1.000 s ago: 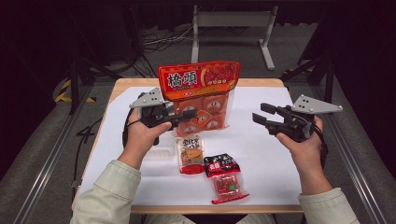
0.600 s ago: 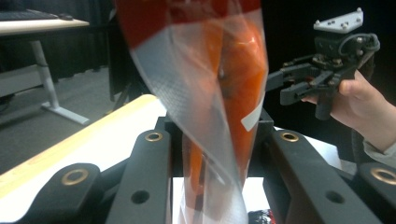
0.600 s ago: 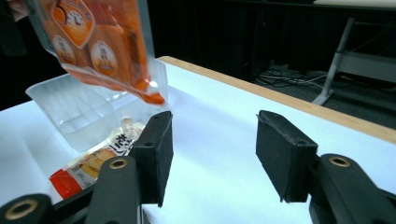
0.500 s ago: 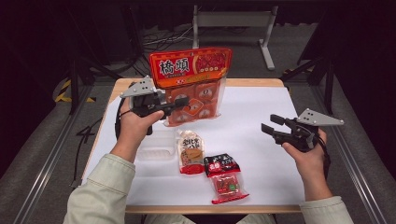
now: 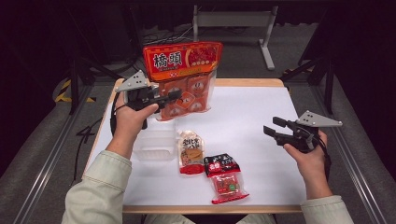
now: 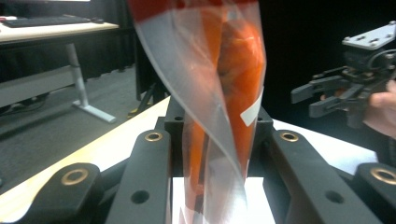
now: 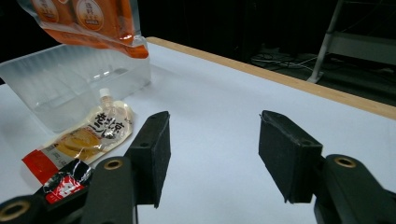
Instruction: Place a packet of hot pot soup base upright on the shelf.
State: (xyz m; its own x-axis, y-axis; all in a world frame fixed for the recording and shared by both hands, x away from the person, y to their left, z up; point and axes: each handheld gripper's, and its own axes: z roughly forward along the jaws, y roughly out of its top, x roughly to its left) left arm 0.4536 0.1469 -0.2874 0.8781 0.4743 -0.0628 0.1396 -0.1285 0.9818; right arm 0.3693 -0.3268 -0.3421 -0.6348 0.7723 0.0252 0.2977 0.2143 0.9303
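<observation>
A big orange bag of small orange packets, clear below a red printed top, hangs upright above the table's back left. My left gripper is shut on its lower part. In the left gripper view the bag stands squeezed between my two black jaws. My right gripper sits low over the white table at the right, jaws apart with nothing between them. Those jaws have just been opening. The right gripper view shows its pads above bare white surface.
A clear plastic tray stands under the bag, near my left hand. Beside it lie a spouted yellow pouch, a black-and-red packet and a red packet. The table's wooden edge runs behind the right gripper.
My left hand has carried the bag left and a little higher. The right hand has sunk toward the table at the right, and its jaws stand wider.
</observation>
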